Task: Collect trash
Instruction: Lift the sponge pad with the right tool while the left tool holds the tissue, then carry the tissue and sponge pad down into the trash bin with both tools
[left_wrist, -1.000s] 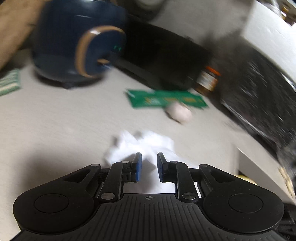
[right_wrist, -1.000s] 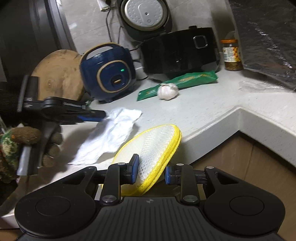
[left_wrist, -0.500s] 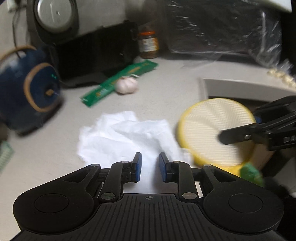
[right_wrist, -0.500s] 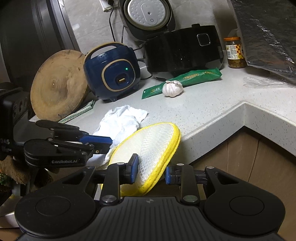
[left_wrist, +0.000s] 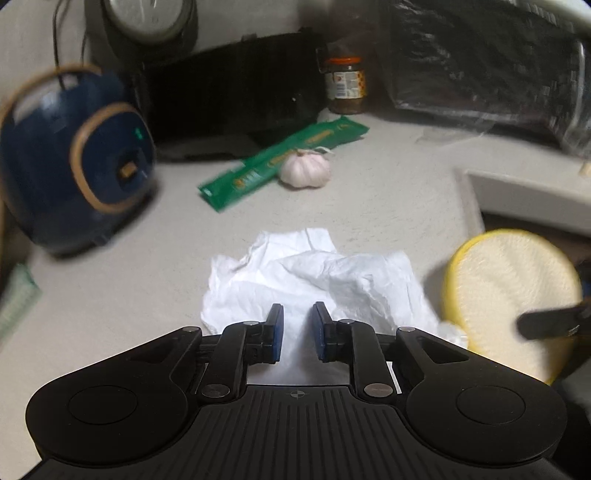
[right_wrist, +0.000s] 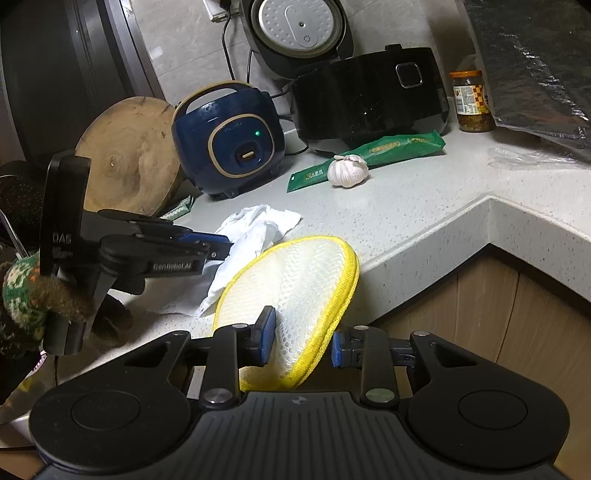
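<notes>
My left gripper (left_wrist: 297, 334) sits over the tissue (left_wrist: 314, 280), fingers apart — next I lower and pinch. Right gripper (right_wrist: 301, 341), beside the tissue, clamps the sponge (right_wrist: 295, 291).

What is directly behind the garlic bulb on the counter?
A long green packet lies flat behind the garlic bulb, apparently touching it. Farther back stands the black cooker. The stretch of packet right behind the bulb is hidden.
</notes>
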